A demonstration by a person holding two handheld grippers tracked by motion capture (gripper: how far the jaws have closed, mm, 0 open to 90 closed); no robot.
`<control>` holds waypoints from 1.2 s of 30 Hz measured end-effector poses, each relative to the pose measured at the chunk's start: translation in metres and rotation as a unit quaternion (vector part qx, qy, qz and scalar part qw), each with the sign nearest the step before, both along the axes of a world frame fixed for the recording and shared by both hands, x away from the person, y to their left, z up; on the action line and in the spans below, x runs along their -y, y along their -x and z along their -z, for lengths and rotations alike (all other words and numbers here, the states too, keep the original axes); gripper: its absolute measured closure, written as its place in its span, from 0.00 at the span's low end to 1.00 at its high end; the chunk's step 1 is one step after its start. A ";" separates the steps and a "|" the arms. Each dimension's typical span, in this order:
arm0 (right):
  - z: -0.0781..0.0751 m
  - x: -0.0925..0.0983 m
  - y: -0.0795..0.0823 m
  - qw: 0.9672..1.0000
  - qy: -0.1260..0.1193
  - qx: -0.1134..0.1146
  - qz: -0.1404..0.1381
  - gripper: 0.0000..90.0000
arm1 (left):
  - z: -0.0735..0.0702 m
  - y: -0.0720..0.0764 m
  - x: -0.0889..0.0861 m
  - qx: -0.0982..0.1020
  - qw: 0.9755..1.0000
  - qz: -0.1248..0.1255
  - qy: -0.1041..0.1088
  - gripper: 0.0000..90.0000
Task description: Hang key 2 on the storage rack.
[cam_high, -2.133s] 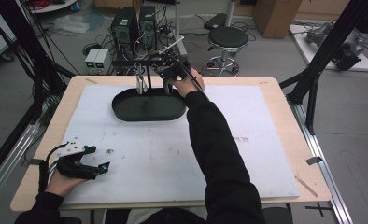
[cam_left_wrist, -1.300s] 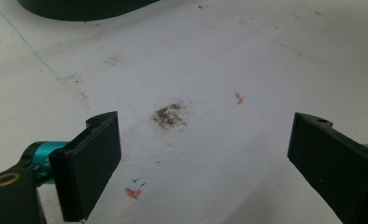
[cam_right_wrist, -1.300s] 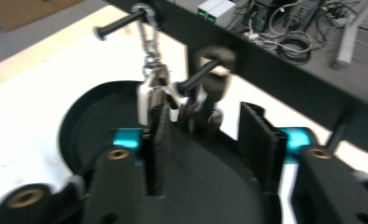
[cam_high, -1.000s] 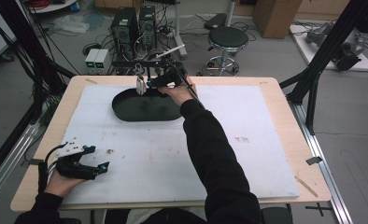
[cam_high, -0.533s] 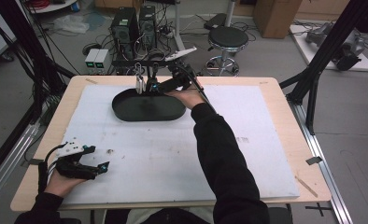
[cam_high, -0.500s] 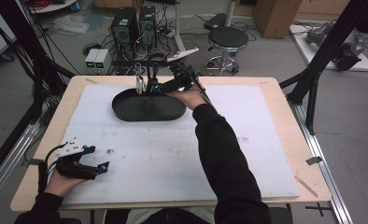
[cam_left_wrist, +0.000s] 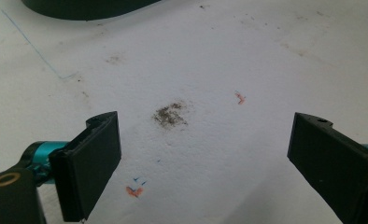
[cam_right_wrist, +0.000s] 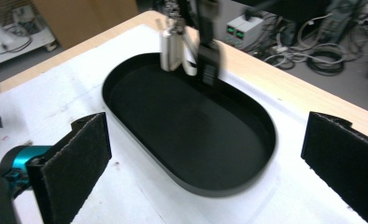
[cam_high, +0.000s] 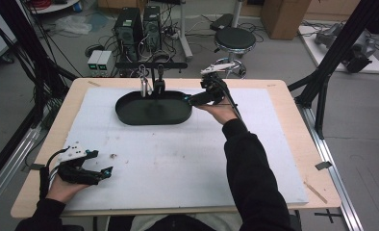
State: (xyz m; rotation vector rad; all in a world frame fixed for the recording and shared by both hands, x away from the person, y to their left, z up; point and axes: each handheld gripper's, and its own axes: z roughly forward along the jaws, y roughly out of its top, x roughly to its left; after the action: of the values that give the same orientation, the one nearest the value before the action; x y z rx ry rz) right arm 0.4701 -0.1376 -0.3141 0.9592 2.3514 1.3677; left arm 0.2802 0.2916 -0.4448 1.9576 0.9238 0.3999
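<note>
Right tongs point(cam_high: 191, 99) wide apart, just opened more, nothing between, at the right end of the black oval tray point(cam_high: 130, 111). Tray empty, sitting at the back of the counter point(cam_high: 284, 144) on its white sheet. At the tray's back rim, a silver thing point(cam_right_wrist: 172, 49) and a black thing point(cam_right_wrist: 208, 60) hanging from a bar. Left tongs point(cam_high: 106, 172) wide apart too, empty, near the front left corner, well apart from the tray.

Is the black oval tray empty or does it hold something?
Empty. The right gripper view shows the black oval tray with a bare floor; the silver and black items hang above its far rim.
</note>
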 end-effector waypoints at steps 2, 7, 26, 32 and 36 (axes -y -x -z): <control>0.000 0.009 0.004 1.000 -0.008 0.001 0.007 0.01 | 0.000 0.000 0.000 0.000 1.000 0.000 -0.001 0.11; 0.001 0.030 0.015 1.000 -0.014 0.003 0.016 0.01 | 0.000 0.000 0.000 0.000 1.000 0.000 -0.001 0.11; 0.031 0.092 0.057 0.997 -0.045 0.022 0.053 0.01 | 0.001 -0.002 0.001 -0.003 1.000 0.000 -0.003 0.11; 0.041 0.106 0.065 0.997 -0.047 0.008 0.058 0.01 | 0.001 -0.002 0.001 -0.002 1.000 0.000 -0.002 0.11; 0.050 0.114 0.072 0.997 -0.046 0.001 0.057 0.01 | 0.001 -0.002 0.001 -0.002 1.000 -0.001 -0.003 0.11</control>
State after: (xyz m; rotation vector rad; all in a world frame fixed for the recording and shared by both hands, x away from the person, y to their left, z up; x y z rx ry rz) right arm 0.3977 -0.2518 -0.3641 1.0984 2.2118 1.4410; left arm 0.2818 0.2905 -0.4459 1.9647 0.9278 0.4002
